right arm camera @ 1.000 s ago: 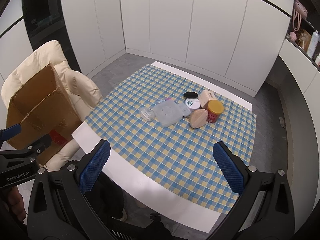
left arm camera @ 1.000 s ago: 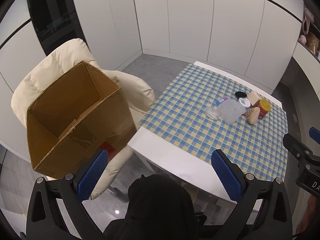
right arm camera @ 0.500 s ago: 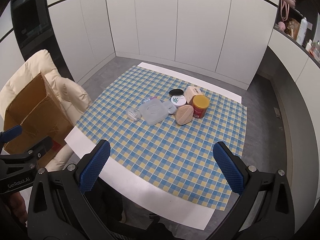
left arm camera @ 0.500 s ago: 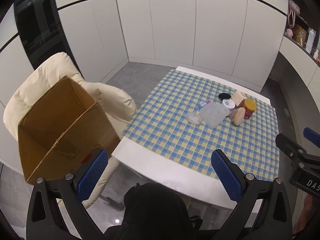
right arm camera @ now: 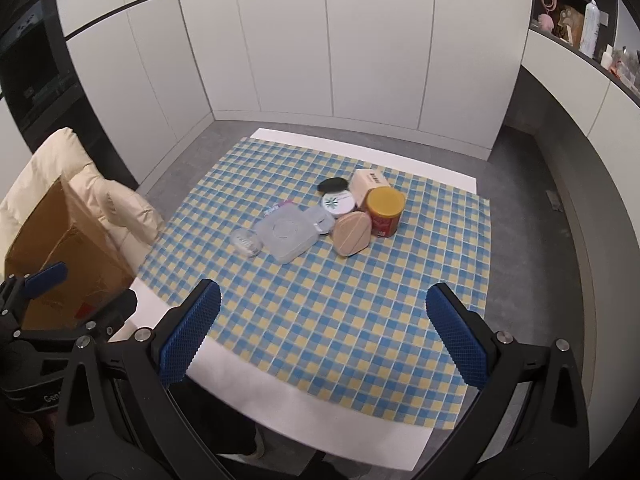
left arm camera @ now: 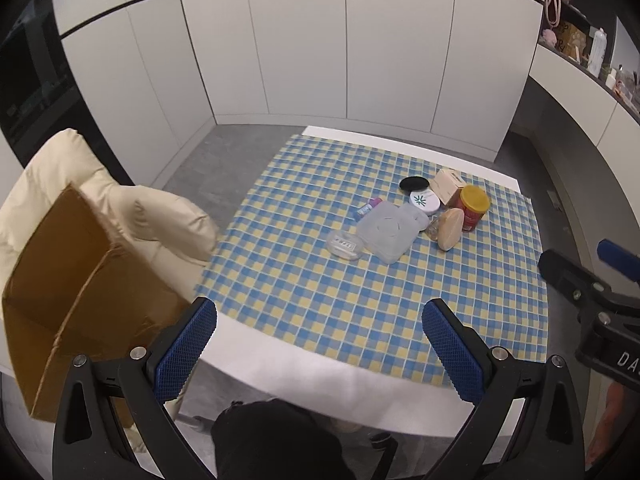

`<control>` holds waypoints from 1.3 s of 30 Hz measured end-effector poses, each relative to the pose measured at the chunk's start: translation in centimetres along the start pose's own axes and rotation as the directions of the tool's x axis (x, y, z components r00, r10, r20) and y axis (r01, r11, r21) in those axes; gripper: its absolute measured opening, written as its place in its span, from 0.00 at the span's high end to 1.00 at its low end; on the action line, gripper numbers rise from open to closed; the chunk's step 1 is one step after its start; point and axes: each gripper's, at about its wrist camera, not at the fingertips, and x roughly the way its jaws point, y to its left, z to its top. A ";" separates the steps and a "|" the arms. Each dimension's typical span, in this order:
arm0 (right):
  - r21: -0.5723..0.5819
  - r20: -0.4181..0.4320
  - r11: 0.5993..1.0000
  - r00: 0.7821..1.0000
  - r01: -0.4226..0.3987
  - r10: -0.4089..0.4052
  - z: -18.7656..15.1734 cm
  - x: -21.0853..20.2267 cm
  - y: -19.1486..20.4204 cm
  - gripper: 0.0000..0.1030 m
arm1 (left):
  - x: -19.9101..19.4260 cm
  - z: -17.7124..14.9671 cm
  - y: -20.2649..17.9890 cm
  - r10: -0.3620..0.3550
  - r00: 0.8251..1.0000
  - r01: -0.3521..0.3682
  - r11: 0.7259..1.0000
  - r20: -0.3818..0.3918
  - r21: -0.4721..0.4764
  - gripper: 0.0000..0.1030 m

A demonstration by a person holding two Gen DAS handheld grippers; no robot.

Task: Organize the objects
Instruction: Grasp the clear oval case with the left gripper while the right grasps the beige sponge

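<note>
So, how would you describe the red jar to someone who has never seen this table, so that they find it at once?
Look at the table with the blue and yellow checked cloth; a small cluster of items sits toward its far side. At the right end of that cluster stands the red jar, upright, just in front of a beige box. It is the only red item, and it alone has a yellow lid.

Both fisheye views look down and forward from above the near edge of the worktop (left arm camera: 320,376), held well back from it, toward the white cupboard wall (right arm camera: 360,60). The left wrist view sits further left, so the cardboard box (left arm camera: 80,280) on the cream chair (left arm camera: 120,208) looms large, and the right claw (left arm camera: 592,280) pokes in at its right edge. The right wrist view takes in more of the checked cloth (right arm camera: 340,300), with the left claw (right arm camera: 60,300) at lower left. Both share the cluster of small containers (right arm camera: 320,216) mid-cloth.
</note>
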 end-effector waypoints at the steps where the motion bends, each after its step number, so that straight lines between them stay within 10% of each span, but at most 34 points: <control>1: -0.005 0.006 1.000 1.000 0.011 -0.011 0.2 0.3 -0.2 0.00 | 0.4 0.3 -0.1 0.002 1.000 -0.002 1.000 -0.003 -0.001 0.01; 39: -0.078 -0.151 0.997 0.988 0.014 -0.025 0.8 18.9 -3.1 0.00 | 20.6 2.1 -2.2 -0.011 0.984 0.028 0.995 -0.175 0.095 0.06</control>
